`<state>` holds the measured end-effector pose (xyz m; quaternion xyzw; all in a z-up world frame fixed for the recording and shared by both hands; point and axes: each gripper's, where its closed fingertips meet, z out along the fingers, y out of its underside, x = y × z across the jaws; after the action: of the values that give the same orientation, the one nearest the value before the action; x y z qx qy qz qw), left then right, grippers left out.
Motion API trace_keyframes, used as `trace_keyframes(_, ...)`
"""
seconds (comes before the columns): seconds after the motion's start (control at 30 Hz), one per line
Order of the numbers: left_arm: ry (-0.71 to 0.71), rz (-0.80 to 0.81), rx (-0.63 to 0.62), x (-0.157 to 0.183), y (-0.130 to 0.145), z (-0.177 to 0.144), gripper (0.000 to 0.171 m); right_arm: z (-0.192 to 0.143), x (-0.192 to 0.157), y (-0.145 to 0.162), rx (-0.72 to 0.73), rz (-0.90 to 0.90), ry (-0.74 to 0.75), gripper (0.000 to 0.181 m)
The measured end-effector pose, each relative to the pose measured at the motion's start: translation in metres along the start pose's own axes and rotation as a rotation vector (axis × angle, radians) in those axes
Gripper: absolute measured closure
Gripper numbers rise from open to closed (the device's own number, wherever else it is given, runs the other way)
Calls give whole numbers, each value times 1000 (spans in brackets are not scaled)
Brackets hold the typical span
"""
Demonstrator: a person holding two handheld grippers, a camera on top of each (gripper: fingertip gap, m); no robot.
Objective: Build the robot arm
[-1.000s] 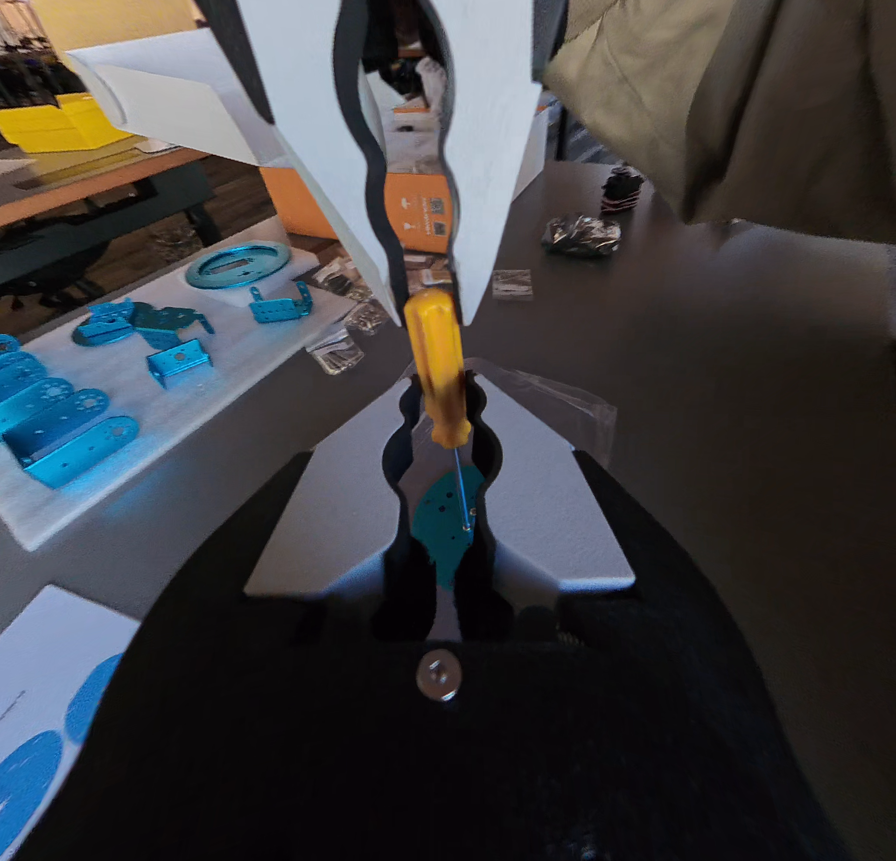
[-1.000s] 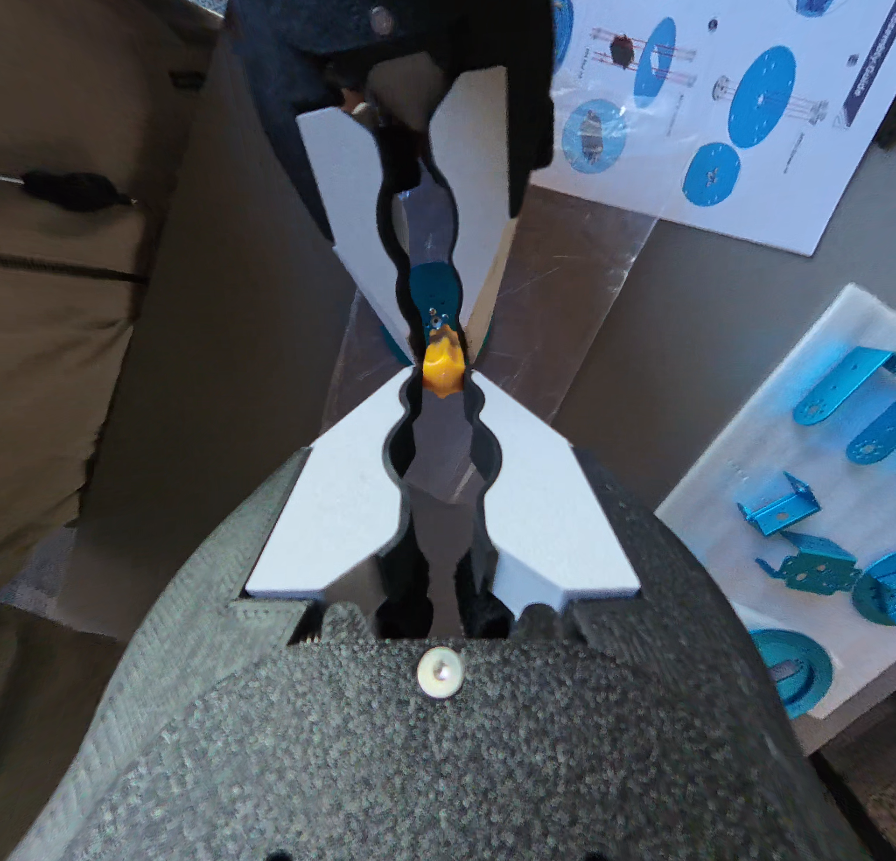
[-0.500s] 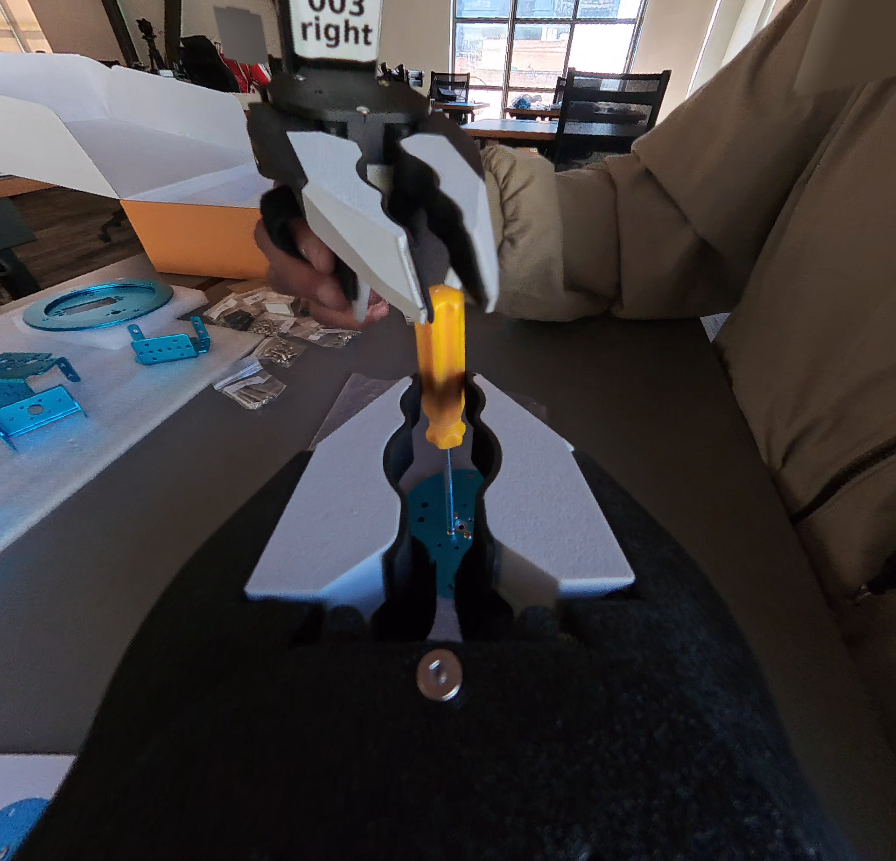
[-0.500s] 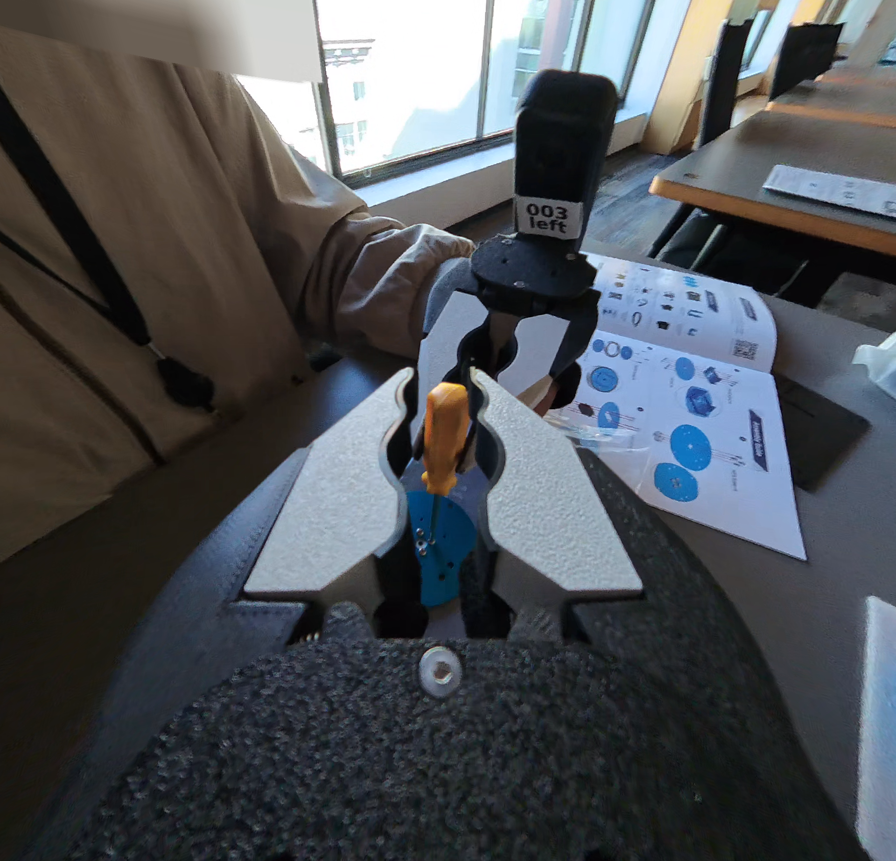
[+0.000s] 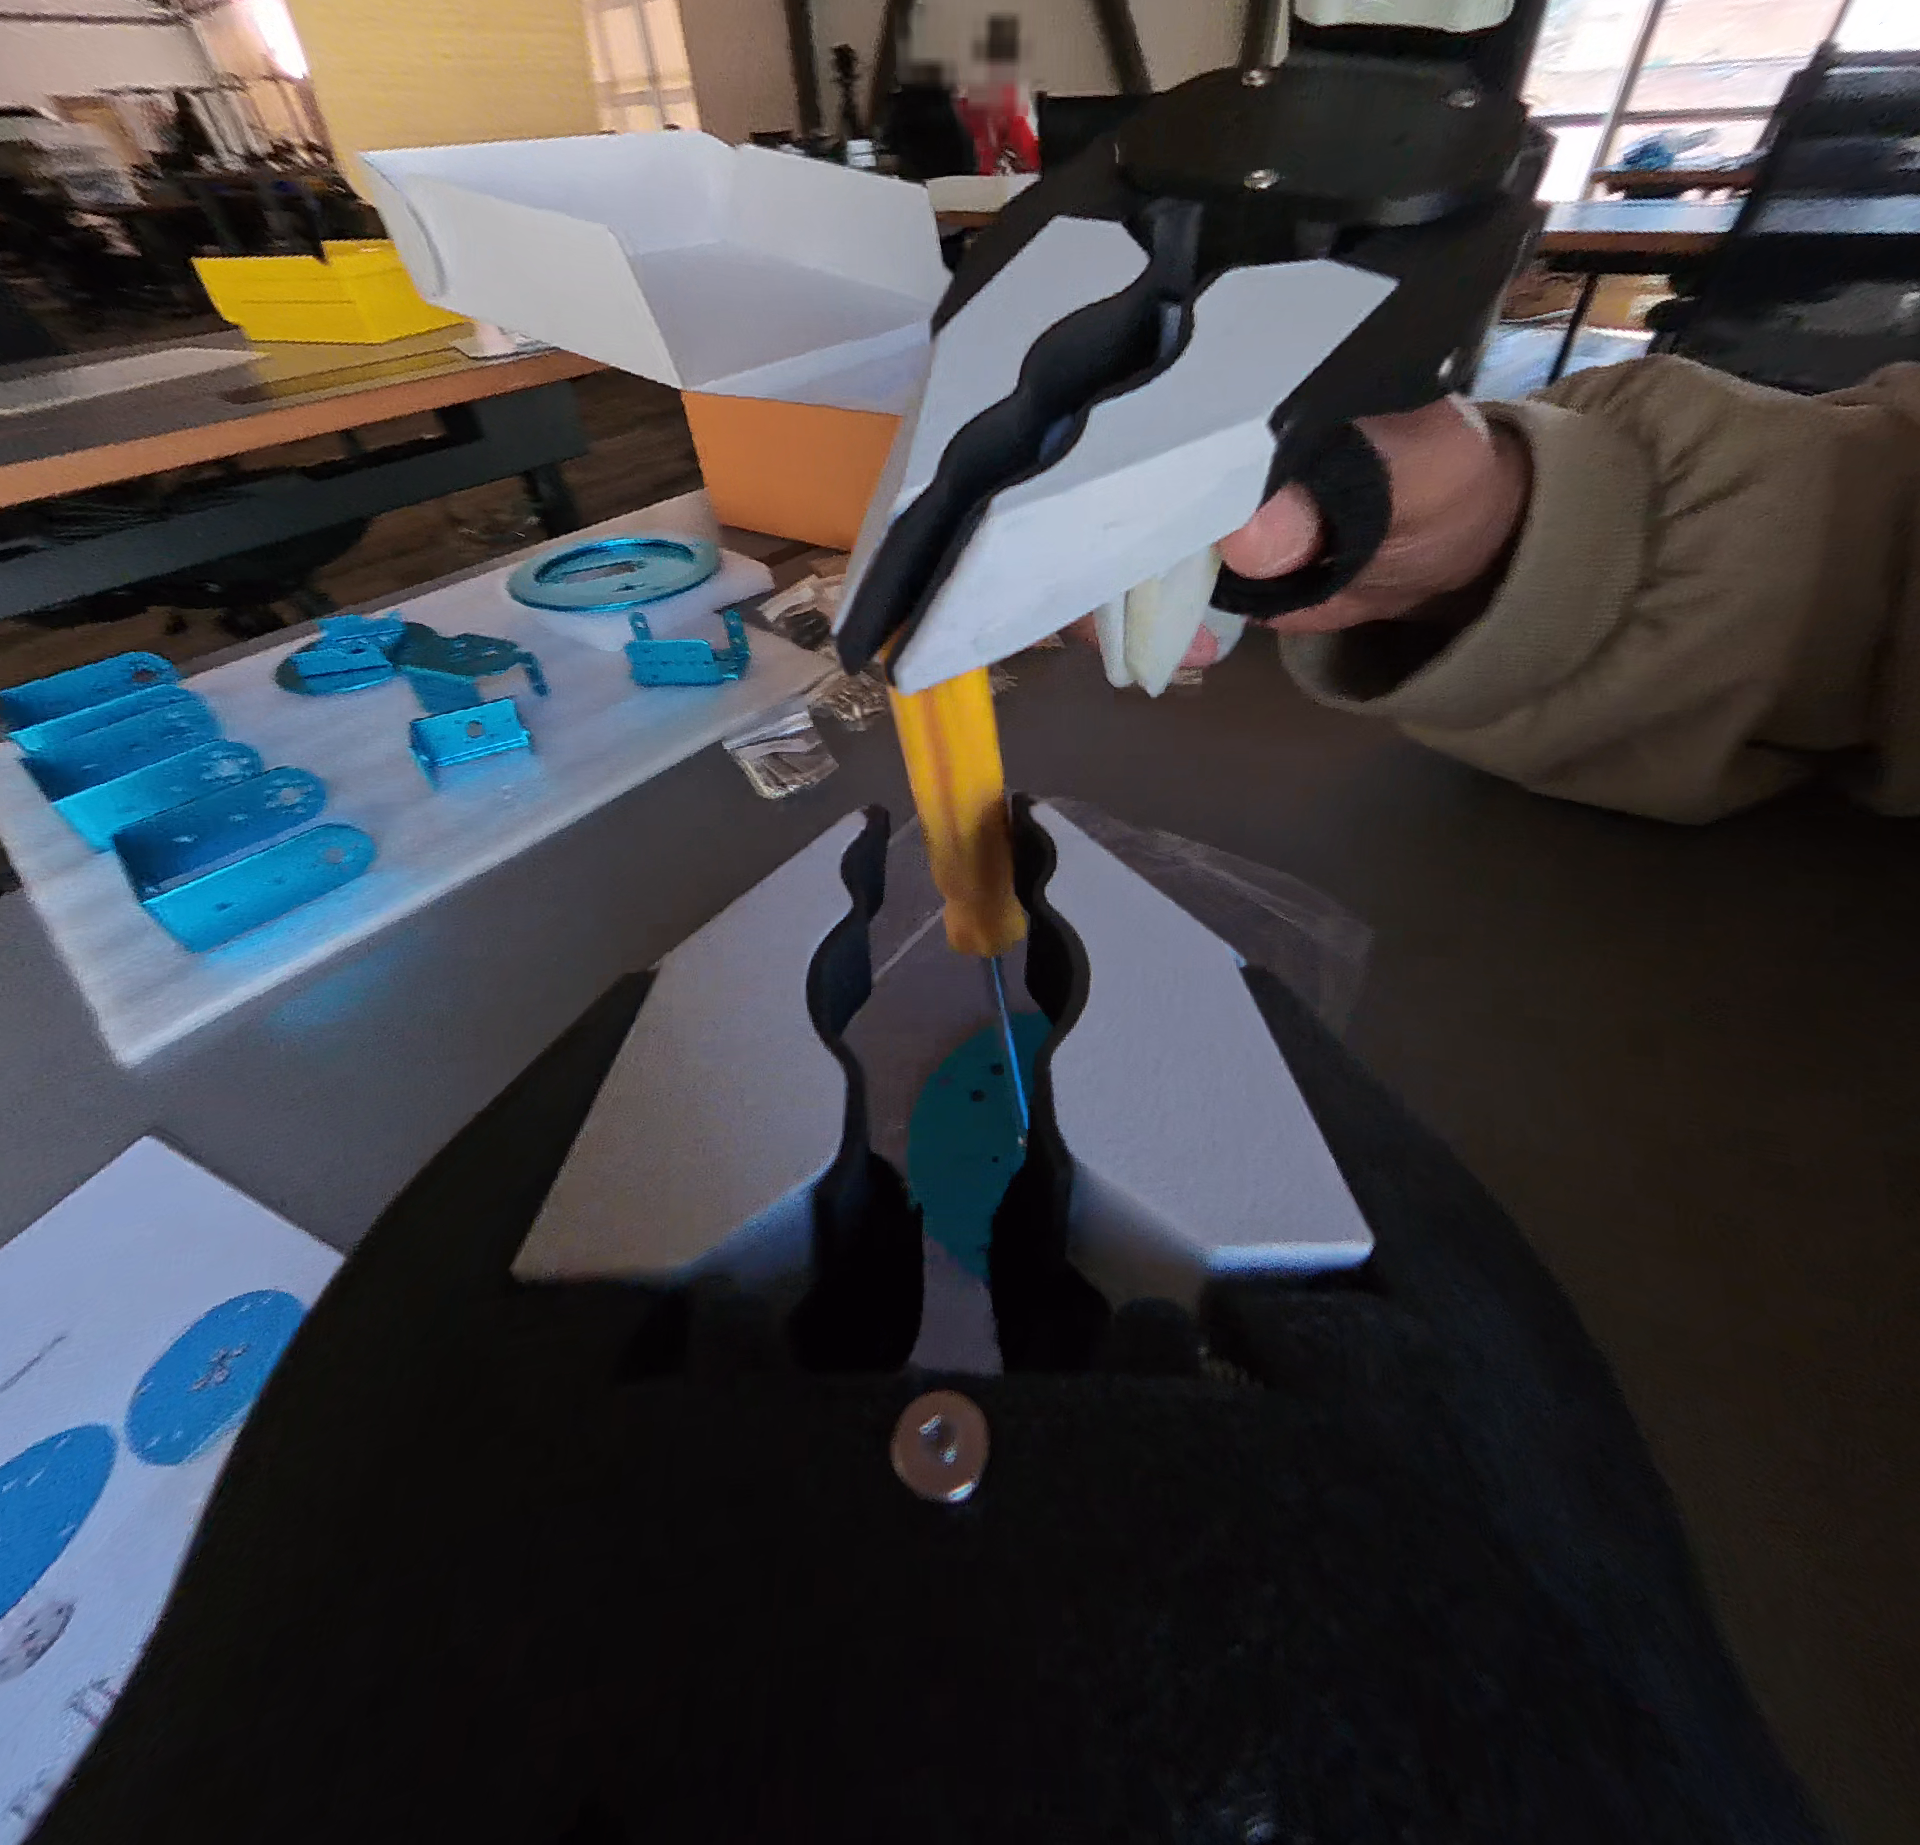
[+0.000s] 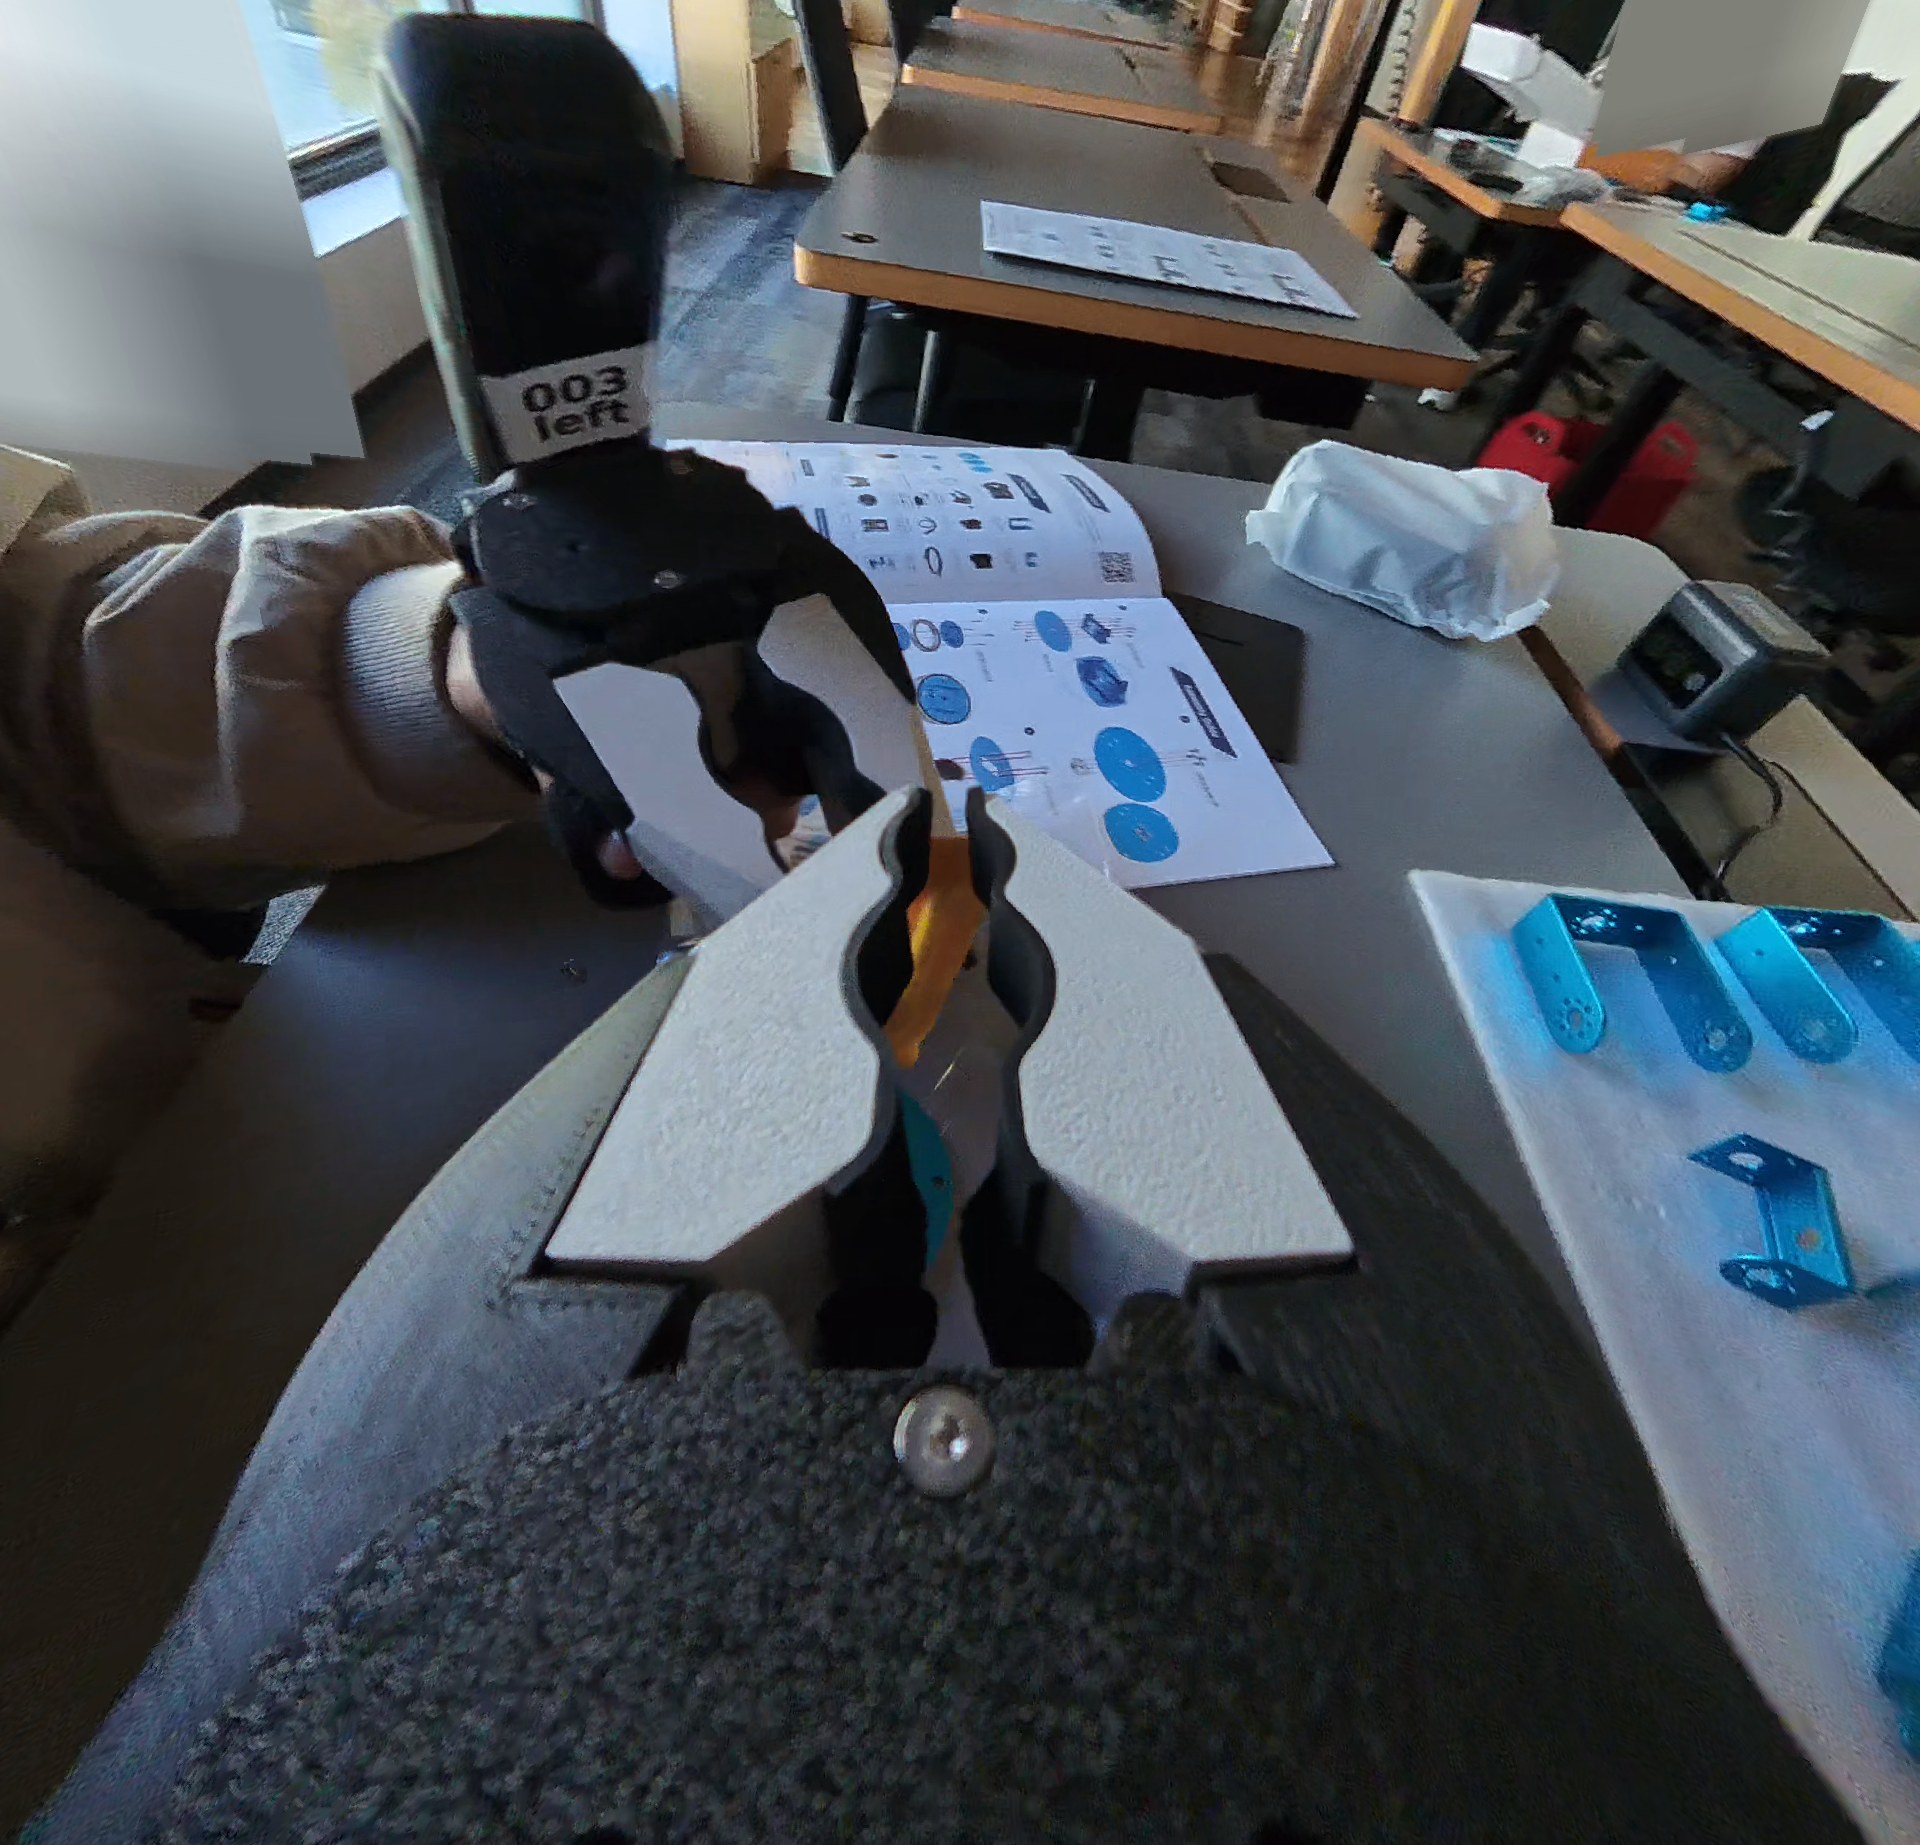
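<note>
A yellow-handled screwdriver point(image 5: 956, 756) stands tip-down, its thin shaft on a blue round plate point(image 5: 966, 1151) on the dark table. My right gripper point(image 5: 873, 652) is shut on the top of the handle; its own view shows the pads point(image 6: 987, 860) pressing the yellow handle point(image 6: 935, 954), with the plate's edge point(image 6: 928, 1172) below. My left gripper point(image 5: 948, 808) is open around the lower handle. The handle lies close to the right-hand pad and there is a clear gap to the left-hand one. The left gripper point(image 6: 800, 798) also shows spread open in the right wrist view.
A white foam tray point(image 5: 436, 860) with several blue metal brackets point(image 5: 239, 860) lies to the left, and also shows in the right wrist view point(image 6: 1662, 1224). Small bags of screws point(image 5: 779, 756), an open white and orange box point(image 5: 727, 341), a clear plastic bag point(image 5: 1247, 902) and an open booklet point(image 6: 1143, 756) lie around.
My left gripper's jaws have spread and no longer close in on the handle. My right gripper has tightened on the handle's top and tilted. Both cameras have swung.
</note>
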<state>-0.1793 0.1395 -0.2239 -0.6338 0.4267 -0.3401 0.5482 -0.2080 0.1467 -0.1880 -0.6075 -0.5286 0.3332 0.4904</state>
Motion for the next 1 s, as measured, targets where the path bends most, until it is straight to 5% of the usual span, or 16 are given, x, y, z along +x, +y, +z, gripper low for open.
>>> trace_keyframes(0.17,42,-9,14,5,-4,1,155,-2,-2,-1,8,1,35,181)
trace_keyframes(0.37,273,18,51,20,-3,-9,155,-22,-2,-4,243,-32,-261,138)
trace_keyframes(0.5,379,12,21,21,-2,-11,155,-18,-14,27,69,-117,-495,134)
trace_keyframes(0.6,444,-17,-15,19,-2,-10,155,-21,-30,18,-55,-273,-620,135)
trace_keyframes(0.73,505,-9,-43,22,-2,-5,155,-23,-22,11,-332,-532,-641,162)
trace_keyframes(0.87,538,-8,-49,24,-3,-2,155,-30,-15,24,-625,-732,-677,144)
trace_keyframes(1.0,578,7,-55,26,-3,-1,155,-28,-15,22,-690,-972,-738,151)
